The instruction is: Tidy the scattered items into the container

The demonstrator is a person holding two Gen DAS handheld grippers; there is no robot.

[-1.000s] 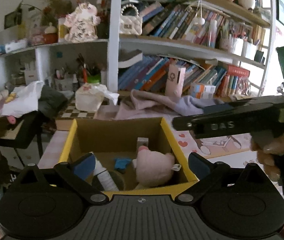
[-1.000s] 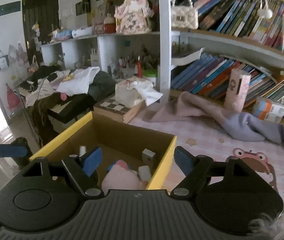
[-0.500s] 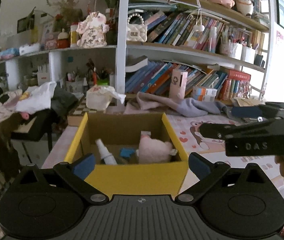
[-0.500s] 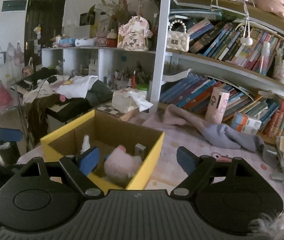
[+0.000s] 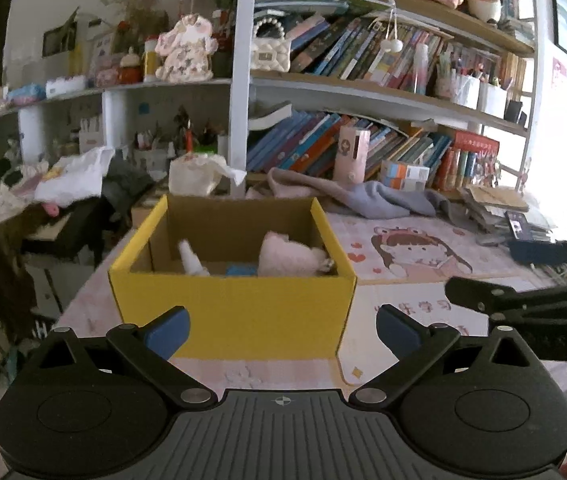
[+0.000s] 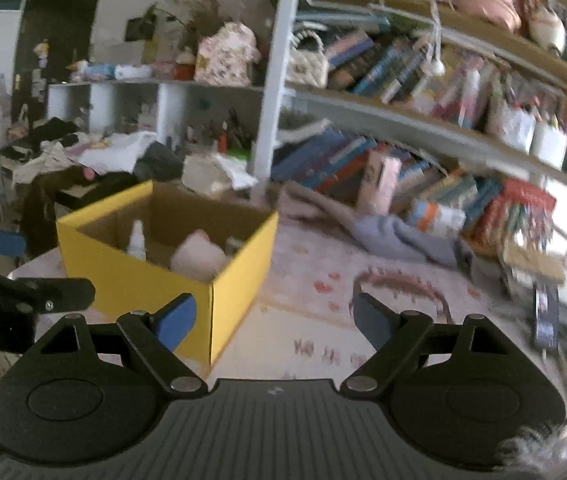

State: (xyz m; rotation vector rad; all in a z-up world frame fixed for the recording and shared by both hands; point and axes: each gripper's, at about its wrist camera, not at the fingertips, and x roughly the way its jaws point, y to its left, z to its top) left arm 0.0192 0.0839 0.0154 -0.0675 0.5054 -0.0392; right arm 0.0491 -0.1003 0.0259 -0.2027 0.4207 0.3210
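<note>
We hold both grippers spread and empty in front of the yellow box (image 5: 235,312), which sits on the bench (image 5: 403,312) with a plush (image 5: 287,258), a bottle (image 5: 189,258) and a blue bit already inside. Left gripper (image 5: 283,326) faces the box straight on and looks nearer; right gripper (image 6: 275,318) sees its corner off to the left. No loose item shows on the cartoon mat, so the job looks nearly done. Behind: crammed bookshelves and a grey cloth (image 5: 379,200).
</note>
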